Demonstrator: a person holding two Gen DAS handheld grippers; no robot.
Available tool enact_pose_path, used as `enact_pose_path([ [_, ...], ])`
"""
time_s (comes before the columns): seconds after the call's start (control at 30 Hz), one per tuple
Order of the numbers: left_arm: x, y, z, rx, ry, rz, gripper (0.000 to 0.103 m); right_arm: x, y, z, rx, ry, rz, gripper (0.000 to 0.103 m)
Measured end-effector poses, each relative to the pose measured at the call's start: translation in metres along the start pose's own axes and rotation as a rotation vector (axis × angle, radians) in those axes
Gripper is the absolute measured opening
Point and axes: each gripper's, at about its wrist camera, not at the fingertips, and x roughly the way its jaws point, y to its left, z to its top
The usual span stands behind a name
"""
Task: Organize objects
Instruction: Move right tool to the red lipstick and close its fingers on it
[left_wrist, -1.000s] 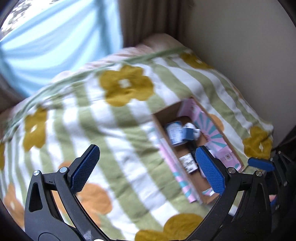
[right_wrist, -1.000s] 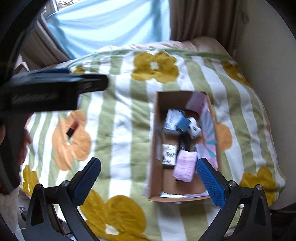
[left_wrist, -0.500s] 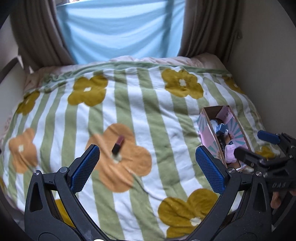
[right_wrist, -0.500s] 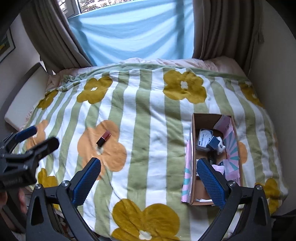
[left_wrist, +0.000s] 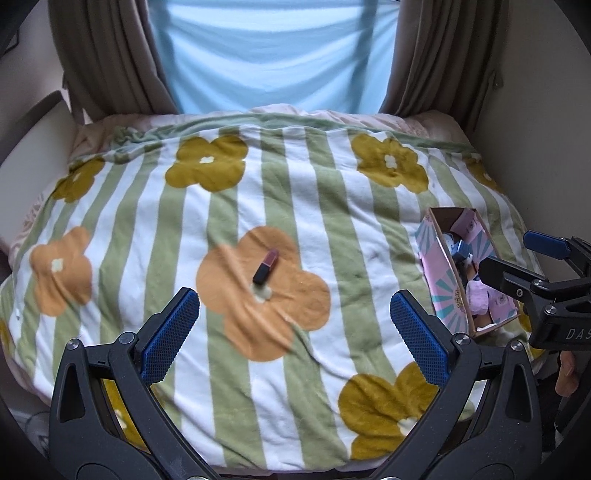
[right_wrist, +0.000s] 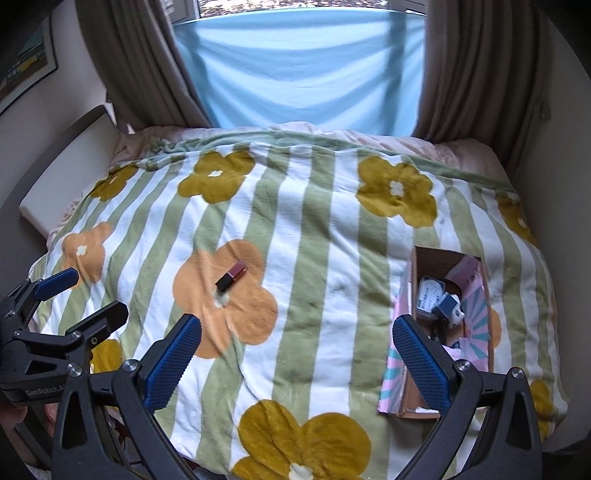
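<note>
A dark red lipstick (left_wrist: 266, 266) (right_wrist: 231, 275) lies alone on an orange flower of the striped blanket (left_wrist: 317, 236) (right_wrist: 325, 258), mid-bed. A pink-patterned cardboard box (left_wrist: 441, 273) (right_wrist: 397, 354) with several small items inside sits at the bed's right side. My left gripper (left_wrist: 294, 338) is open and empty, hovering above the near edge, the lipstick ahead between its fingers. My right gripper (right_wrist: 297, 360) is open and empty too, its right finger overlapping the box's near-left part. Each gripper shows at the edge of the other's view.
Brown curtains (right_wrist: 140, 74) and a light blue sheet (right_wrist: 303, 70) hang behind the bed. A wall (left_wrist: 546, 110) runs along the right side, a padded headboard (right_wrist: 70, 162) on the left. A person's hand (left_wrist: 567, 373) holds the right gripper.
Both grippers have pulled back from the box and risen, so the whole bed shows. The left view swung from the box toward the lipstick at mid-bed. Both stay open.
</note>
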Motion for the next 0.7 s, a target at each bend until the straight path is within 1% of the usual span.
enact_pose_path([
  [0.17,0.004,0.014,-0.004,-0.028,0.014,0.019,0.103,0.018,0.017,0.007,-0.037,0.017,0.045,0.103],
  [0.3,0.012,0.025,-0.006,-0.049,0.023,0.029,0.103,0.042,0.028,0.014,-0.073,0.038,0.082,0.103],
  [0.5,0.050,0.040,-0.005,-0.071,0.050,0.053,0.103,0.093,0.041,0.030,-0.119,0.075,0.123,0.103],
  [0.7,0.108,0.059,-0.012,-0.070,0.058,0.080,0.103,0.169,0.052,0.040,-0.143,0.125,0.148,0.103],
])
